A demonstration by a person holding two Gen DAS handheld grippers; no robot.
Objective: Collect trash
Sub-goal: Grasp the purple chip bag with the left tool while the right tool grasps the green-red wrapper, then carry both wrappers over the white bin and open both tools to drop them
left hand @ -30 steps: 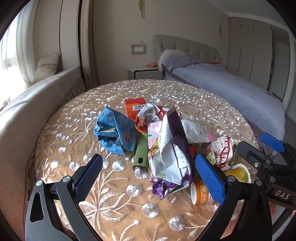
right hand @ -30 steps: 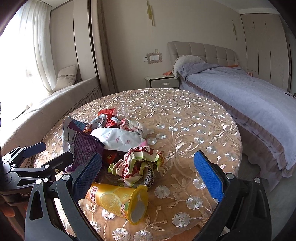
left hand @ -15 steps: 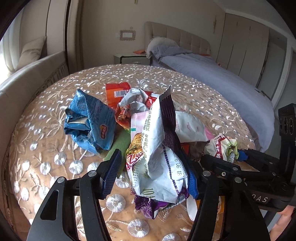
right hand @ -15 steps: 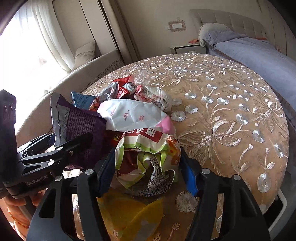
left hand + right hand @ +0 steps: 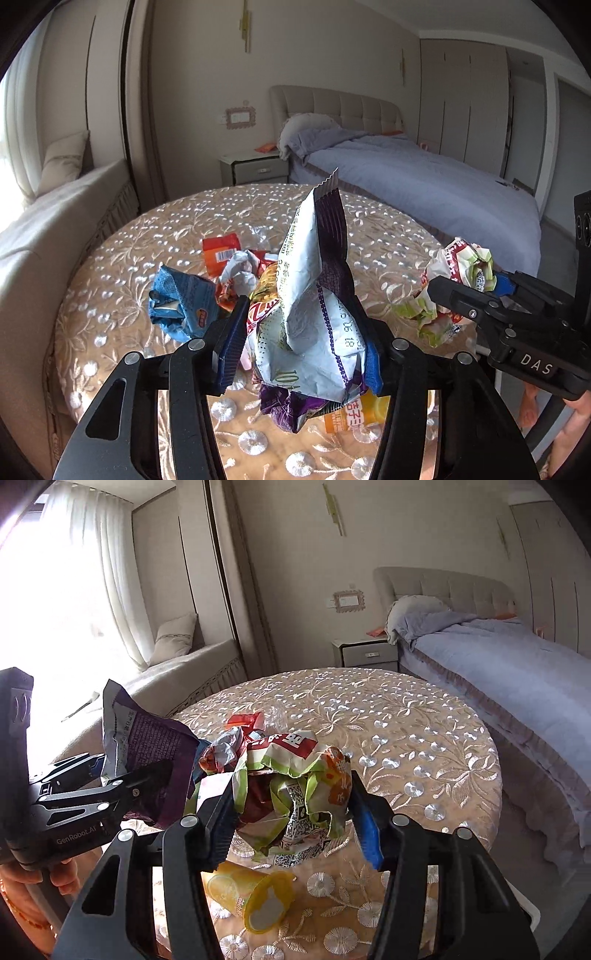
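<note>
Across the round table, draped in a gold embroidered cloth and standing between a bed and a window seat, most of the trash sits in one loose pile near the middle and front edge. Biggest of what is in hand is the purple-and-white snack bag: the left gripper is clamped across its crumpled lower half and holds it above the cloth, its torn top standing upright. To do this well I would keep that squeeze firm and low on the bag, since the slick foil looks likely to slip if the grip drifts toward the loose top. Smaller, the red, white and green crumpled wrapper is pinched between the blue pads of the right gripper, also clear of the table as far as I can judge. Both loads seem ready to carry off together; no bin shows in either view, so the route must be picked carefully, keeping the two tools apart so the bags do not snag. Left on the table are the blue bag, an orange packet, a silvery crumpled wrapper and the yellow cup lying on its side under the right gripper, which could roll if brushed.
</note>
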